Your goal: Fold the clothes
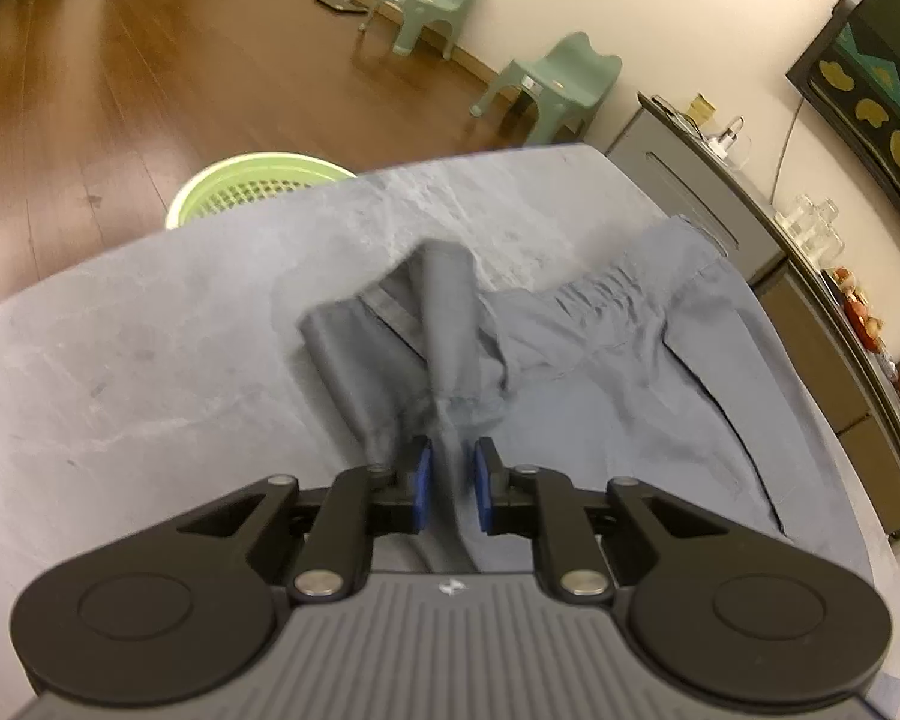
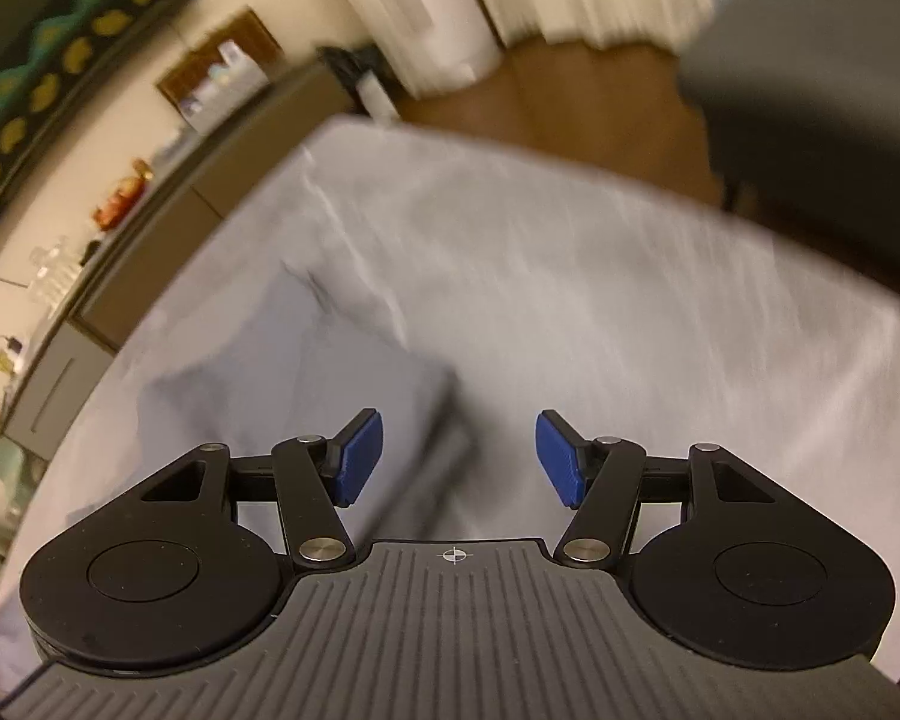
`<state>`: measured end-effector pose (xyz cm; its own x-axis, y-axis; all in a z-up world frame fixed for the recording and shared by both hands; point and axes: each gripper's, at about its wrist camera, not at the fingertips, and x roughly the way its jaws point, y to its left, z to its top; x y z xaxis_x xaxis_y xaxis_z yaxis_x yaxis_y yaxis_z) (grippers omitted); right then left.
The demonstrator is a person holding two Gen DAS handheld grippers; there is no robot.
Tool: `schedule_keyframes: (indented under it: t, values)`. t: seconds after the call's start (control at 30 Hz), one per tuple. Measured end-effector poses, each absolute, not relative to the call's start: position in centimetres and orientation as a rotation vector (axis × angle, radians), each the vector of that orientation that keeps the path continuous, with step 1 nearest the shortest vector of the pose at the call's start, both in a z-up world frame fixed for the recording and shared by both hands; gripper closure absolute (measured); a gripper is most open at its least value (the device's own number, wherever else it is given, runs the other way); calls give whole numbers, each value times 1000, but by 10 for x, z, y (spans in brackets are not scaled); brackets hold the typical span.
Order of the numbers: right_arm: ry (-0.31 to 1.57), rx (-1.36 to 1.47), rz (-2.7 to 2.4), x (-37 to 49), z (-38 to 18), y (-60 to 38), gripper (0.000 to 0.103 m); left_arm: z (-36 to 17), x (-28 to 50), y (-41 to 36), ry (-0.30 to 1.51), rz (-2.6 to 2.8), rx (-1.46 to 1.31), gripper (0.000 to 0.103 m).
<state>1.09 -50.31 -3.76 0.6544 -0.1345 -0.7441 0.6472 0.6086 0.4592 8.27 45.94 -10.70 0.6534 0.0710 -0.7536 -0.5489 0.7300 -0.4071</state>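
garment: a pair of grey-blue lightweight fabric shorts with a gathered elastic waistband [image 1: 576,354] is lying on the pale grey marbled tabletop [image 1: 150,360], toward the side with the cabinets. One leg is bunching up into a twisted ridge in the middle, so it's not sitting flat at all.

left claw: the left gripper [image 1: 453,483] is pinching a thin fold of that bunched fabric, blue pads [image 1: 424,480] standing narrow with the cloth running between them. Looks like a real hold to me, though the cloth there is a bit blurry.

right claw: the right gripper [image 2: 459,459] is hanging wide open over the table with nothing between its pads, just above the edge of the shorts [image 2: 306,372].

progress: I'm guessing we're early. No tidy fold is showing anywhere; the waistband end is spreading out okay-ish, but the leg is crumpling. Flattening and all the actual folds are looking like they're still to do.

left view only: this one is showing the waistband, the dark side seam, the twisted leg and the grip on it. Also a lime green plastic laundry basket [image 1: 258,189] peeking from behind the far table edge, and two mint green plastic kids' chairs [image 1: 432,3] against the wall.

right view only: this one is giving the empty stretch of tabletop [image 2: 600,300] beside the shorts and the open right claw, which the left camera isn't catching. It's motion-blurred, so fabric detail is mostly gone.

both: the long dark sideboard [image 1: 810,300] along the wall is turning up in each.
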Motion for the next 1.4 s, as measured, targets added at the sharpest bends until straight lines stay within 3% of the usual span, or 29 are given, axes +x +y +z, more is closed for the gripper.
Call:
schedule_keyframes:
  t: [0.13, 0.2, 0.23, 0.27, 0.43, 0.53, 0.63, 0.77, 0.87, 1.03, 1.2, 1.4]
  values:
    - [717, 797, -466, 29, -46, -494, 42, -105, 90, 443, 809, 372, -589, 84]
    - [704, 765, -474, 41, -50, -488, 63, -104, 89, 441, 807, 363, -577, 83]
    - [705, 748, -486, 45, -51, -485, 88, -104, 88, 442, 804, 357, -576, 83]
    - [707, 732, -497, 49, -53, -483, 94, -102, 86, 443, 796, 349, -578, 83]
    - [598, 561, -559, 50, -18, -454, 99, -89, 72, 456, 724, 359, -628, 83]
    - [395, 122, -349, 46, 37, -349, 101, -79, 59, 469, 664, 367, -708, 83]
    - [488, -202, -79, 55, 11, -254, 101, -76, 54, 472, 638, 374, -752, 83]
    - [670, -397, -17, 69, -45, -208, 101, -67, 56, 458, 610, 334, -729, 83]
    - [693, -450, -30, 65, -52, -203, 101, -46, 57, 428, 533, 217, -659, 80]
    - [683, -433, -20, 50, -42, -214, 101, -10, 57, 316, 538, -199, -529, 71]
    - [687, -422, 29, 38, -44, -232, 101, 4, 78, 132, 651, -628, -345, 71]
    - [688, -459, 123, 24, -42, -262, 101, -30, 111, -54, 889, -758, -98, 69]
